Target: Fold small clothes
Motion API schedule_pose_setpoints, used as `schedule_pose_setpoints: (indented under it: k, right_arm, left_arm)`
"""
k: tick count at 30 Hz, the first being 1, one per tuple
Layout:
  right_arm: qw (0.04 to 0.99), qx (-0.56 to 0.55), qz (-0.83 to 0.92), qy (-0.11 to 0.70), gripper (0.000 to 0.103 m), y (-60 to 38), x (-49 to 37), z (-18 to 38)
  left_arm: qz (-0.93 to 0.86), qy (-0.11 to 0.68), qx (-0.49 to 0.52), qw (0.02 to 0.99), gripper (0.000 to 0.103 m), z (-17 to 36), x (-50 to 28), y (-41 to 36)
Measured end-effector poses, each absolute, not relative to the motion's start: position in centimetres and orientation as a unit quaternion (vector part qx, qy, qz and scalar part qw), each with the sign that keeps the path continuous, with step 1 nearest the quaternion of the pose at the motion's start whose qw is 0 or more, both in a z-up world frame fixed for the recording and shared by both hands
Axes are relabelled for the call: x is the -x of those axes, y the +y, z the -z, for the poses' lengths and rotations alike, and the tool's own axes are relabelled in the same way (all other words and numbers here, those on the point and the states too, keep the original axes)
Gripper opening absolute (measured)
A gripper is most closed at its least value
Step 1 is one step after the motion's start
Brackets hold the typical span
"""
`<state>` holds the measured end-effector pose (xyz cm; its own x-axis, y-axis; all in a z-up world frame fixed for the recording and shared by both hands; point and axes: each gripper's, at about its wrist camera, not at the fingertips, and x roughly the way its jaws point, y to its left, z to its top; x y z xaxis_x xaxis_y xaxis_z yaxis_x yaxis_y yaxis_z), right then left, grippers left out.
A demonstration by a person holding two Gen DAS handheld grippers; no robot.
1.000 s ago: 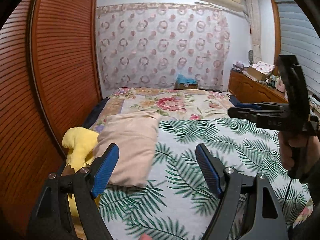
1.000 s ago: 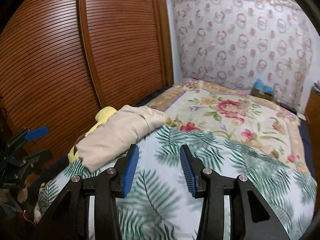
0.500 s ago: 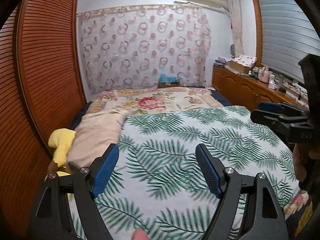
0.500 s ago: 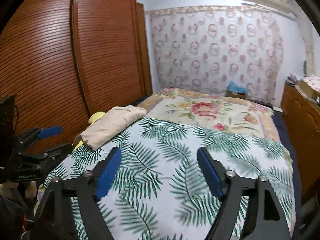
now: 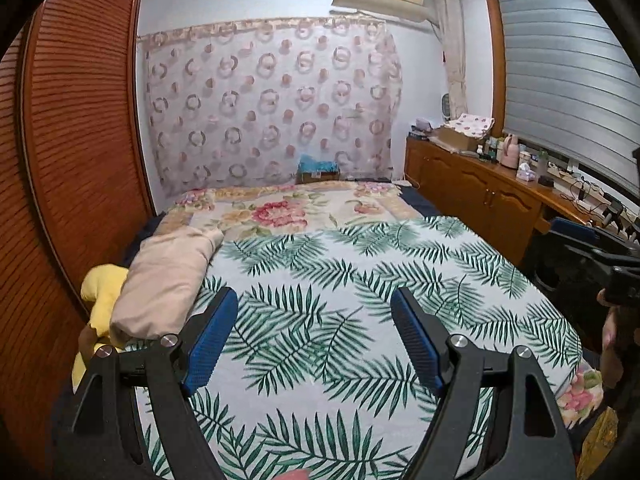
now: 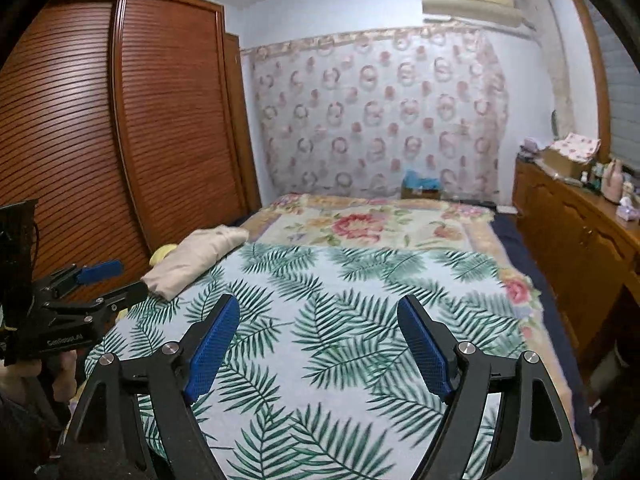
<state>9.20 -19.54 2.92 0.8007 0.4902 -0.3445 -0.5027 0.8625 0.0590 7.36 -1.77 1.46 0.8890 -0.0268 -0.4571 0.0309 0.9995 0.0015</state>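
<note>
A folded beige garment [image 5: 168, 276] lies at the left edge of the bed, partly on a yellow cloth [image 5: 102, 288]. My left gripper [image 5: 315, 294] hovers open over the palm-leaf bedcover [image 5: 360, 280], to the right of the garment, with nothing between its blue pads. My right gripper [image 6: 318, 300] is also open and empty above the cover. In the right wrist view the beige garment [image 6: 196, 256] sits far left, above the yellow cloth [image 6: 162, 254], and the left gripper [image 6: 120, 280] shows beside it, held by a hand. The right gripper [image 5: 580, 240] appears at the right edge of the left wrist view.
A slatted wooden wardrobe [image 6: 120, 140] runs along the bed's left side. A wooden sideboard [image 5: 480, 192] with bottles and boxes stands on the right. A floral blanket [image 5: 288, 208] covers the bed's far end, with a small box [image 5: 318, 172] before the patterned curtain.
Both grippers have drawn back and swung right, away from the beige garment, which now sits farther left and smaller. The right gripper's jaws have spread from narrow to wide.
</note>
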Motion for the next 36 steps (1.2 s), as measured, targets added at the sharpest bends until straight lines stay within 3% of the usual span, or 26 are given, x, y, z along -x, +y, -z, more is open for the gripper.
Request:
schedule_pose_setpoints:
  k: [14,36]
  right_arm:
    - [0.963,0.008,-0.225,0.146,0.084,-20.1,-5.5,-3.4]
    - [0.963,0.008,-0.223,0.151,0.084,-20.3,-6.7,-3.3]
  left_arm:
    - [0.005,0.199,-0.001,0.98,0.08,-3.7,-6.5,-2.1]
    - [-0.002,0.191,-0.006,0.981,0.08,-4.2,-6.0,-1.8]
